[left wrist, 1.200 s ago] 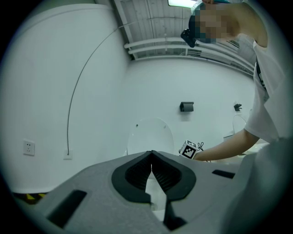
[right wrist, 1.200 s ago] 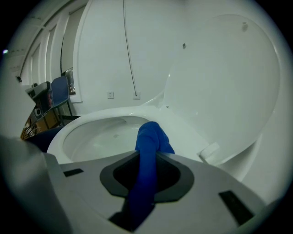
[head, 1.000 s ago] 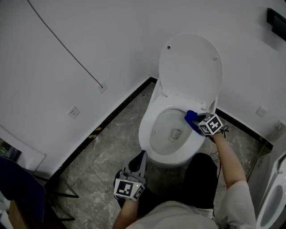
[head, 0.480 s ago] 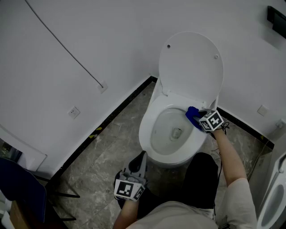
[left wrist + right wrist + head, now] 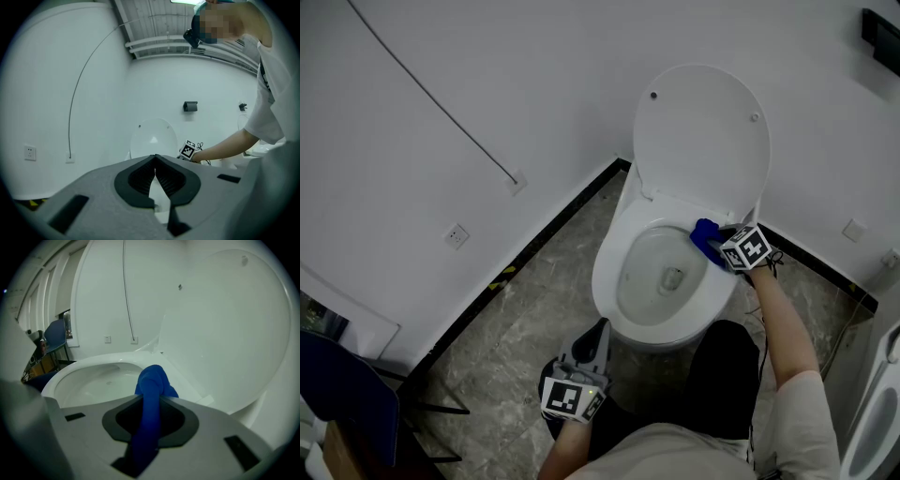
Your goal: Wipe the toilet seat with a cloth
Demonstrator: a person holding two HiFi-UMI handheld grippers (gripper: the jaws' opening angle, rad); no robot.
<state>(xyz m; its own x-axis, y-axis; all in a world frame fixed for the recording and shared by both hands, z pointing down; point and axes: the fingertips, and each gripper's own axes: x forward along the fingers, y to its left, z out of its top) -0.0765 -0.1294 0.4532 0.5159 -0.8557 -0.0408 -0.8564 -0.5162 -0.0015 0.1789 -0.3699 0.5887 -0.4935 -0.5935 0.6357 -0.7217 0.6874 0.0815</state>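
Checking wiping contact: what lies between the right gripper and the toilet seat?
The blue cloth, clamped in the right gripper, lies bunched between it and the toilet seat near its back; the right gripper view shows this.

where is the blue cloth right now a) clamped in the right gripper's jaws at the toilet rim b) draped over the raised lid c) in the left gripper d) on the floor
A: the right gripper view shows the blue cloth pinched in the jaws of the right gripper, over the toilet rim.
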